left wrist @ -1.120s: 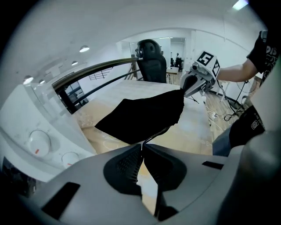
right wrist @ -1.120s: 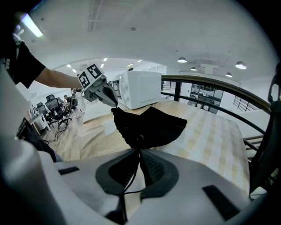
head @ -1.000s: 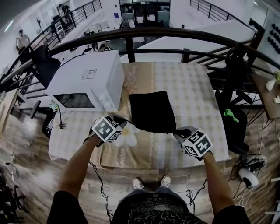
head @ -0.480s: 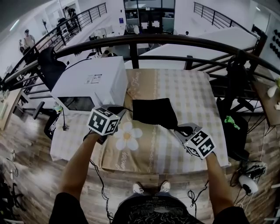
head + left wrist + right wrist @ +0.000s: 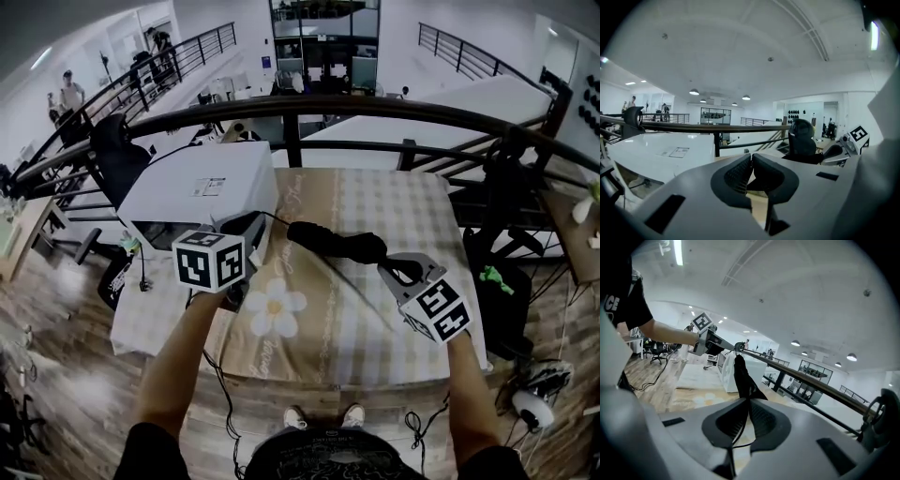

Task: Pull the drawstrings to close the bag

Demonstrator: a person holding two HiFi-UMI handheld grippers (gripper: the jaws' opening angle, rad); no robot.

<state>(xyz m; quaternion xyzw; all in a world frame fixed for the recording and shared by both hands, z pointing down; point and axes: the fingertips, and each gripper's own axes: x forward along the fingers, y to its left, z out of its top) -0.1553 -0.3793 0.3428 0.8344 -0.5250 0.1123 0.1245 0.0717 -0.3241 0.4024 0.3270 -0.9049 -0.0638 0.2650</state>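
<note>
- Since a second ago, both grippers have been pulling apart and the black bag [image 5: 337, 242], then lying flat and square on the table [image 5: 412, 202], has been gathering into a narrow, bunched roll.
- At the head view's centre, the bag is hanging stretched between the two grippers, lifted off the checked cloth [image 5: 370, 323].
- At centre left, the left gripper [image 5: 751, 158] is keeping its jaws pressed together, pinching a thin drawstring [image 5: 274, 219] that is running right to the bag's end.
- At centre right, the right gripper [image 5: 747, 401] is also holding its jaws closed, with the bag's tapering end and its cord running down between the pads.
- In the right gripper view, the bag is rising from the jaws toward the left gripper at upper left.
- Behind the left gripper, a white microwave [image 5: 202, 187] is sitting at the table's left edge, close to the bag's left end.
- Along the table's far side, a dark railing [image 5: 375, 105] is curving across the upper frame.
</note>
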